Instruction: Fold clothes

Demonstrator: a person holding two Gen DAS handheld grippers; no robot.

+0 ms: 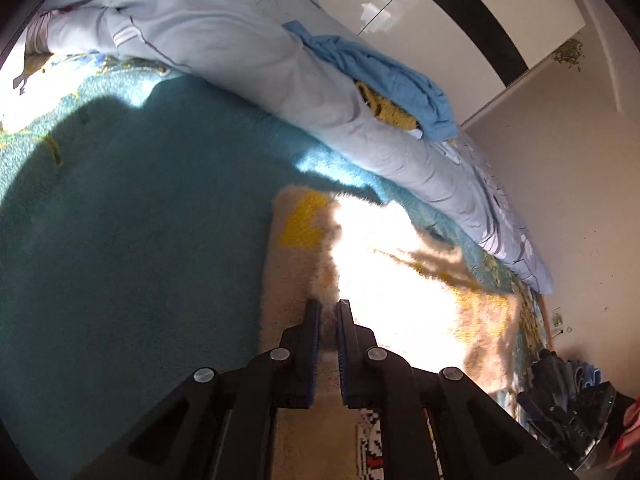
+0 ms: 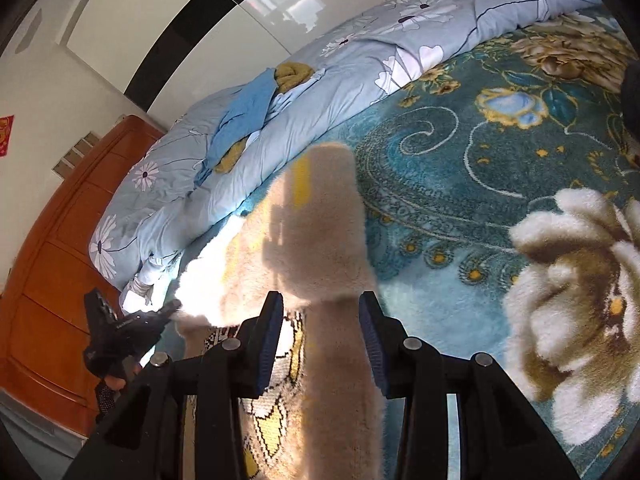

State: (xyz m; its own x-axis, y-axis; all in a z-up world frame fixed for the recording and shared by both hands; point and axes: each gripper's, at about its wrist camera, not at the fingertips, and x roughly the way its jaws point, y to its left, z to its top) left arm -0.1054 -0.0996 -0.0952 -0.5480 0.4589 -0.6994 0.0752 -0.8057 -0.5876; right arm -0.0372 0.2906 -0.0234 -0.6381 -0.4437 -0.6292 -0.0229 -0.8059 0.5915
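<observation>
I am pinching the fuzzy beige sweater (image 1: 304,272) nearly closed in my left gripper (image 1: 329,308) while my right gripper (image 2: 320,300), wide open, is straddling its sleeve (image 2: 320,220) lying ahead on the teal floral blanket (image 2: 460,152), so I should be closing squarely before lifting evenly.

Beige fuzzy sweater (image 2: 320,216) (yellow patches) on teal floral blanket (image 2: 460,184); pale-blue flowered duvet (image 2: 340,68).

My left gripper (image 1: 329,308) has its jaws drawn nearly together, pinching fuzzy cream fabric between the pads. My right gripper (image 2: 322,300) holds its jaws spread wide, straddling a cream sleeve without clamping it.
</observation>
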